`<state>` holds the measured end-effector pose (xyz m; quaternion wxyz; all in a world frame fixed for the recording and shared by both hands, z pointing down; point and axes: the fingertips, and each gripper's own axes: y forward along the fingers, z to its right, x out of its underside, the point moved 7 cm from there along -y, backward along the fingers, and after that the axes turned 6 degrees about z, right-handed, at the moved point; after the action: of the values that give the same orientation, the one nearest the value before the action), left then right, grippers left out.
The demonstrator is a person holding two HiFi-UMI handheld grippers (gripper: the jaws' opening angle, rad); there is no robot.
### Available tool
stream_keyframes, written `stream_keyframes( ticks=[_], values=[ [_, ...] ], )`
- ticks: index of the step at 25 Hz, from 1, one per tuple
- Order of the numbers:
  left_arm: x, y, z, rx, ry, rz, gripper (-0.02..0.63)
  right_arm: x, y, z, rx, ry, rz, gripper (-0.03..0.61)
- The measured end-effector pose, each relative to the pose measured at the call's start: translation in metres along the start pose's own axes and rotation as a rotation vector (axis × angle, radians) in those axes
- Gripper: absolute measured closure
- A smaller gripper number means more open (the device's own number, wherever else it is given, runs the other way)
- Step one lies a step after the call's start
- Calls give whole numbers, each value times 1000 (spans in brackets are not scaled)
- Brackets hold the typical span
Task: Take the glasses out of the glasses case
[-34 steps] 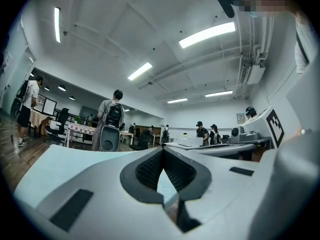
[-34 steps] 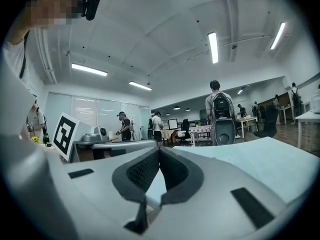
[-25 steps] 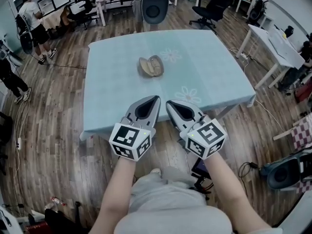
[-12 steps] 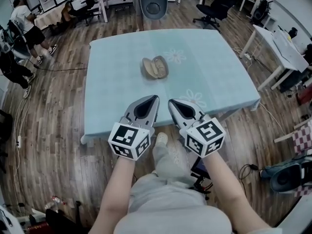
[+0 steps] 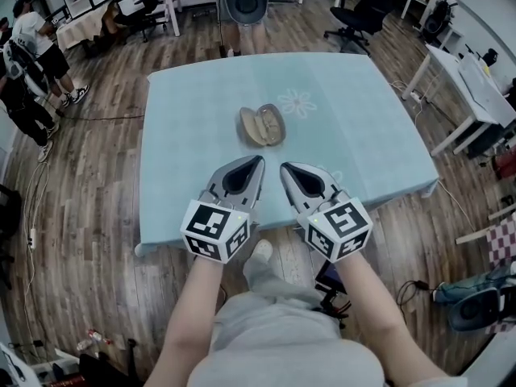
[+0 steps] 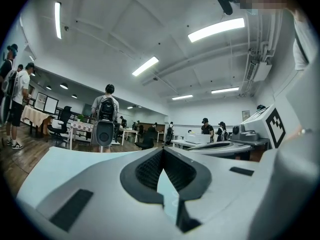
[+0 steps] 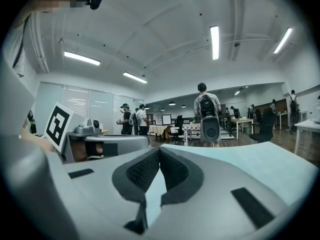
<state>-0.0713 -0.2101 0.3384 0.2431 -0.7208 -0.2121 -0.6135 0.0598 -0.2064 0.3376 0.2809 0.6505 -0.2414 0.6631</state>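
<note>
Wood-floored office, head view only: blue table [image 5: 185, 135], open case [image 5: 262, 125] at its centre, glasses [image 5: 270, 124] inside, left gripper [image 5: 260, 161] and right gripper [image 5: 284, 168] over near edge, well apart from case, gripper views: tips together, nothing between, backpacked person [image 6: 106, 115] beyond.

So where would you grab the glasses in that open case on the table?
Probably from straight above, at the middle of the frame. The glasses case lies open, hollow side up, on the table, so its rim blocks the sides. The glasses seem to sit in the right half; too small to see more.
</note>
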Motion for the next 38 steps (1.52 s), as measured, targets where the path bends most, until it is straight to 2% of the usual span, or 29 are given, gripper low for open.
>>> stream_keyframes(
  ticks=[11, 23, 31, 38],
  values=[
    [2, 60, -57, 3, 11, -51, 606, 1, 73, 53, 8, -45, -42, 572],
    [7, 121, -116, 12, -3, -83, 606, 20, 138, 113, 70, 1, -124, 572],
    [16, 148, -139, 29, -6, -102, 606, 37, 164, 130, 63, -9, -191, 572],
    [29, 158, -153, 33, -37, -119, 606, 47, 177, 138, 99, -6, -214, 572]
  ],
)
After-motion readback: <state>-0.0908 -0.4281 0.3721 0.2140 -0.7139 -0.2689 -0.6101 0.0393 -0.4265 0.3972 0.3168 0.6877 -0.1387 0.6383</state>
